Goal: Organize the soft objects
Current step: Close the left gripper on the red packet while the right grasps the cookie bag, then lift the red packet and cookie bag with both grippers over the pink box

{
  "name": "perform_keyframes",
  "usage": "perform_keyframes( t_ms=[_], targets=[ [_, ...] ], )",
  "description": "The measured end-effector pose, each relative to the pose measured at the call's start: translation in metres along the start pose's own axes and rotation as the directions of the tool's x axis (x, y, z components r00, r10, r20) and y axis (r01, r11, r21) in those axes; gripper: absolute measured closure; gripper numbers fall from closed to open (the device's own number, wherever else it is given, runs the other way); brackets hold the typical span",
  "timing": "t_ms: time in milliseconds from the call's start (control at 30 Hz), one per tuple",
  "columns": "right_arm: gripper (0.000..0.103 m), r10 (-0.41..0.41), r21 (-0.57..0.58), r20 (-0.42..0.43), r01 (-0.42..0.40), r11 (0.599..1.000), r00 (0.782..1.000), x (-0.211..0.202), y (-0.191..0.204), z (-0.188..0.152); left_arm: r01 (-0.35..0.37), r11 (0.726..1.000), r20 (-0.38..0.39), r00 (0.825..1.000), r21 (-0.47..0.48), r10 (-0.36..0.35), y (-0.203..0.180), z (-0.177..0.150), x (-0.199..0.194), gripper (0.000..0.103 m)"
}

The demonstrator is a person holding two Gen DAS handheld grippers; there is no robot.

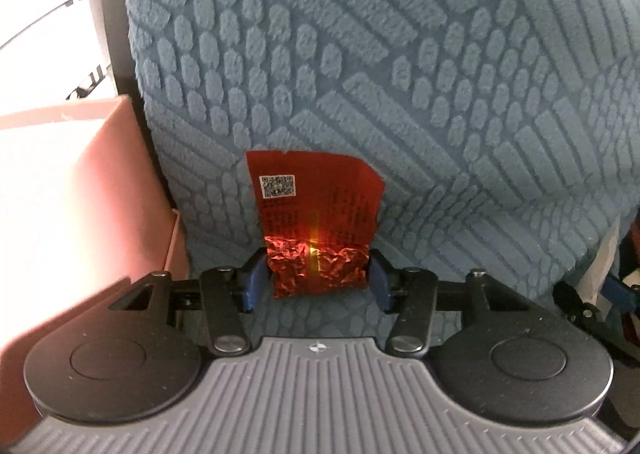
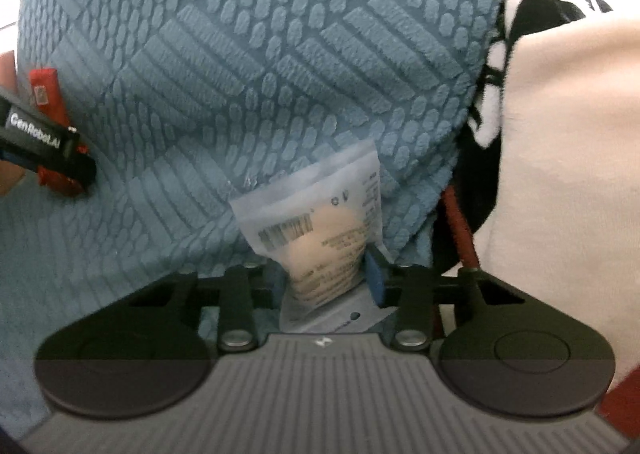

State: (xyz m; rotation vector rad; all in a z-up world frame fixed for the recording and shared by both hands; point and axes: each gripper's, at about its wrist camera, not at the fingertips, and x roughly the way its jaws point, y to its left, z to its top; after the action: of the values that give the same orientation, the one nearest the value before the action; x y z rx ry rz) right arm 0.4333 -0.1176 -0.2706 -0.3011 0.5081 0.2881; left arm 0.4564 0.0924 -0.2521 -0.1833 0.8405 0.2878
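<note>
A red foil packet (image 1: 316, 206) with a QR label stands against a blue textured cushion (image 1: 400, 74). My left gripper (image 1: 318, 282) is shut on the packet's crinkled lower part, a blue pad pressing on each side. In the right wrist view, my right gripper (image 2: 326, 286) is shut on a clear plastic bag (image 2: 320, 222) with a barcode and something beige inside. That bag also leans on the blue cushion (image 2: 260, 54). The left gripper (image 2: 52, 150) with the red packet (image 2: 48, 94) shows at the far left of this view.
A pink box (image 1: 80, 194) stands close to the left of the cushion. On the right lies a white fabric with black markings (image 2: 560, 134), with a red rod (image 2: 460, 226) between it and the cushion.
</note>
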Motion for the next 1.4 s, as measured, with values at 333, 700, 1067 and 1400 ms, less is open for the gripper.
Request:
perform_keyframes(
  t_ms=[333,700,1067,1400],
  targets=[
    [0.087,-0.003,0.048,-0.014,0.004,0.999,1.000,-0.023,0.007,0.001,0.040,0.999,0.023,0.999,0.021,-0.040,0.000,-0.006,-0.022,0.046],
    [0.088,0.063,0.115,0.004,-0.063,0.991,0.998,-0.083,0.017,-0.003,0.095,0.995,0.022,0.995,0.025,-0.095,-0.006,-0.030,-0.063,0.046],
    [0.088,0.082,0.144,-0.011,-0.079,0.986,0.997,-0.116,-0.002,-0.013,0.142,0.987,0.041,0.989,0.069,-0.145,-0.008,-0.040,-0.111,0.046],
    [0.088,0.131,0.206,-0.038,-0.120,0.971,0.991,-0.156,-0.003,-0.029,0.167,0.981,0.068,0.982,0.099,-0.174,-0.010,-0.063,-0.147,0.046]
  ],
)
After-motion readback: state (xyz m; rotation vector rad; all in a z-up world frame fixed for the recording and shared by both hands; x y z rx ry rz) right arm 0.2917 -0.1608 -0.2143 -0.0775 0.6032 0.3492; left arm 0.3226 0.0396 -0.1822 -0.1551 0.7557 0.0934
